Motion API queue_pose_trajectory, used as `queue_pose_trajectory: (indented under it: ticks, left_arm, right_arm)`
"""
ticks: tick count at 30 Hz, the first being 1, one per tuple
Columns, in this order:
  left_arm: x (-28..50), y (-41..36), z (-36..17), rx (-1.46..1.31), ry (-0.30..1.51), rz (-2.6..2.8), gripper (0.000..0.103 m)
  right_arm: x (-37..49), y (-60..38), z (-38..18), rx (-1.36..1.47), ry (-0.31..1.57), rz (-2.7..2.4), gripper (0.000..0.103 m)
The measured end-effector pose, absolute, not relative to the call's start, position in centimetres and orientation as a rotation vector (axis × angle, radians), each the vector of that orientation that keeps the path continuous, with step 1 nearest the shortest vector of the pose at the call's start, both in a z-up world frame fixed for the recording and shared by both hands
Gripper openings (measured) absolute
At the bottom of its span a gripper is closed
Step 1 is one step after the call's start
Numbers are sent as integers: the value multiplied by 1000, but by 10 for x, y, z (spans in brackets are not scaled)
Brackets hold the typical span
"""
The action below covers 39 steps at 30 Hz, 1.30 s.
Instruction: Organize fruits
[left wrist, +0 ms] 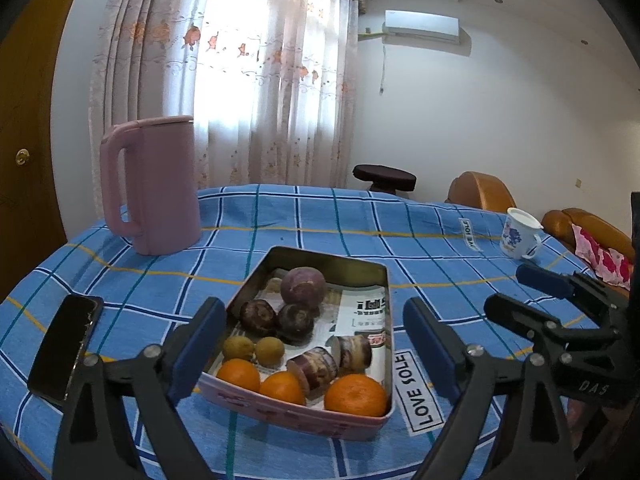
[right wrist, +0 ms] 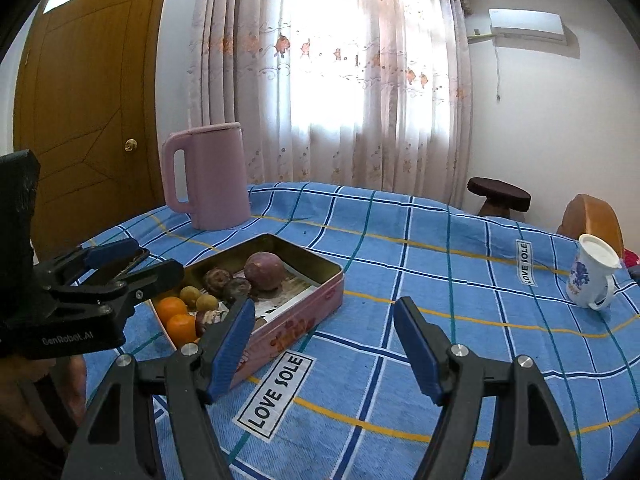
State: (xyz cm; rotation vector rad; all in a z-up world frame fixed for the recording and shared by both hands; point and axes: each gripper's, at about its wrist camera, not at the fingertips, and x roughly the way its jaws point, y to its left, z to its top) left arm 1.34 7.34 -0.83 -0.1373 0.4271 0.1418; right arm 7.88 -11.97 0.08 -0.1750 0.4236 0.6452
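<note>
A pink metal tin (left wrist: 328, 258) lined with newspaper sits on the blue checked tablecloth. It holds three oranges (left wrist: 352, 394) along the near wall, two small yellow-brown fruits (left wrist: 270, 351), two dark round fruits (left wrist: 296, 320), a large purple fruit (left wrist: 303, 284) and two cut purple cane pieces (left wrist: 314, 368). My left gripper (left wrist: 312, 308) is open, its blue pads astride the tin's near end without touching it. My right gripper (right wrist: 326, 312) is open above bare cloth to the right of the tin (right wrist: 304, 312), with nothing between its fingers.
A pink kettle (left wrist: 156, 184) stands behind the tin at the left. A black phone (left wrist: 66, 344) lies left of my left gripper. A white printed mug (right wrist: 592, 272) stands far right. A dark stool (right wrist: 500, 196) and orange chairs are beyond the table's far edge.
</note>
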Motion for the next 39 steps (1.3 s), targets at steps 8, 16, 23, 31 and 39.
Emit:
queue_pose_trajectory:
  ticks: [8, 16, 23, 31, 39]
  left_arm:
    - [11, 63, -6, -125, 420, 129, 98]
    - [9, 54, -5, -107, 427, 109, 98]
    - [8, 53, -3, -114, 427, 113, 100]
    - [7, 52, -3, -126, 430, 111, 103]
    - [2, 49, 3, -133, 402, 99, 103]
  right_arm:
    - [73, -131, 9, -163, 405, 619, 74]
    - [68, -132, 13, -165, 390, 614, 75]
    - [67, -134, 8, -160, 396, 605, 75]
    - [63, -142, 10, -151, 383, 599, 75]
    - [60, -152, 12, -142, 367, 580, 75]
